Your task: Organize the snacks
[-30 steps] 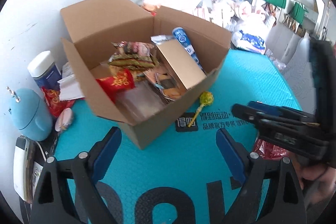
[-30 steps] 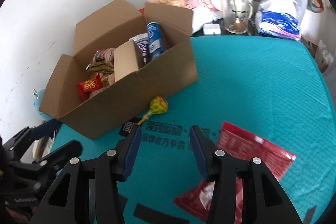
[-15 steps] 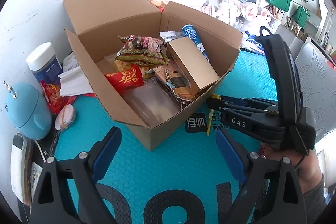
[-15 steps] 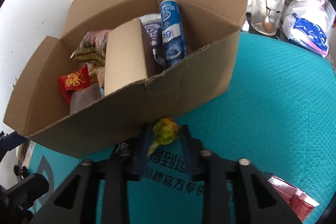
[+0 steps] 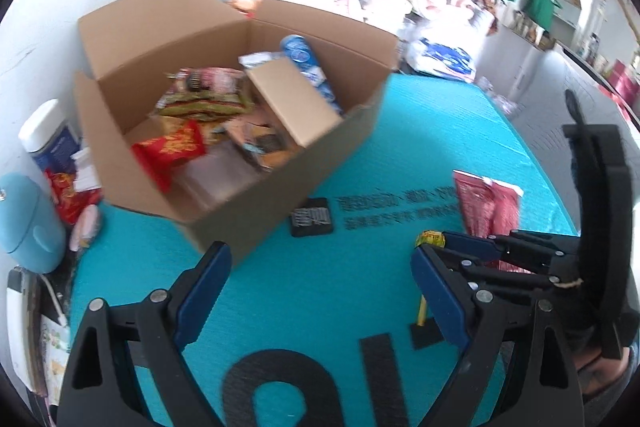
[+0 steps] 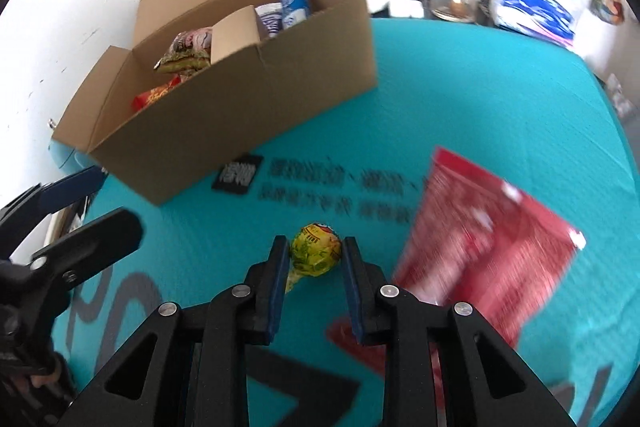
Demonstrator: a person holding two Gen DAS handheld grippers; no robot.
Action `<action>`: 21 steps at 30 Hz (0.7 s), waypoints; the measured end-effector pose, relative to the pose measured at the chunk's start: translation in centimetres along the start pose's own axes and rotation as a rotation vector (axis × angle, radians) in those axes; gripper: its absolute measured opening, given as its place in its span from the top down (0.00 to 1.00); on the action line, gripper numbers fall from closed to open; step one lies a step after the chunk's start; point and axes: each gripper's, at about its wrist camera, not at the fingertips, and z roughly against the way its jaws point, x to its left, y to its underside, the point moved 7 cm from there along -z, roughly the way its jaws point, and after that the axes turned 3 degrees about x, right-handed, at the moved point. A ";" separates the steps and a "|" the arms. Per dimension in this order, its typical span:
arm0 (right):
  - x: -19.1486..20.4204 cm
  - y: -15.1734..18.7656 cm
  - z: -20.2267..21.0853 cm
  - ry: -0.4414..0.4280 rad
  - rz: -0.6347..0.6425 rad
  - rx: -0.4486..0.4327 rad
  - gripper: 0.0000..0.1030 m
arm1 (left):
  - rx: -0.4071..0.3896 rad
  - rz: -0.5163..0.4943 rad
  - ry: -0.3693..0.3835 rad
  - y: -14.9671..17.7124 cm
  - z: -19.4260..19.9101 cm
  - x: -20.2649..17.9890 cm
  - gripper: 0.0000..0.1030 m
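Pinching lollipop, right gripper angled downward, left gripper spread wide, empty.

The right claw, angled downward, has just been closing and now pinches something, while the left claw gapes wide, empty.

Bright daylight; glare whites out the background beyond the fingers. Motion blur smears the box; fisheye edges bend.

Teal mat and what rests on it

The teal mat, printed with black lettering, carries an open cardboard box of snacks near the wall and a red snack packet lying flat, well apart from the box.
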 end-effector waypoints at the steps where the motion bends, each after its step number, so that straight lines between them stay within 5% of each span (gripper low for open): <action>1: 0.0 0.3 0.4 0.003 -0.002 -0.006 0.73 | 0.005 -0.007 0.008 0.1 -0.1 -0.5 0.11; 7: -2.0 1.2 4.5 0.041 -0.071 -0.113 0.41 | 0.010 -0.034 0.045 0.0 -0.7 -2.3 0.11; 14: -5.8 2.2 6.3 0.167 -0.121 -0.137 0.40 | 0.038 -0.105 0.112 -0.1 -2.6 -5.5 0.11; 21: -8.0 2.3 5.7 0.175 -0.134 -0.098 0.36 | 0.086 -0.144 0.190 -0.1 -4.7 -8.2 0.14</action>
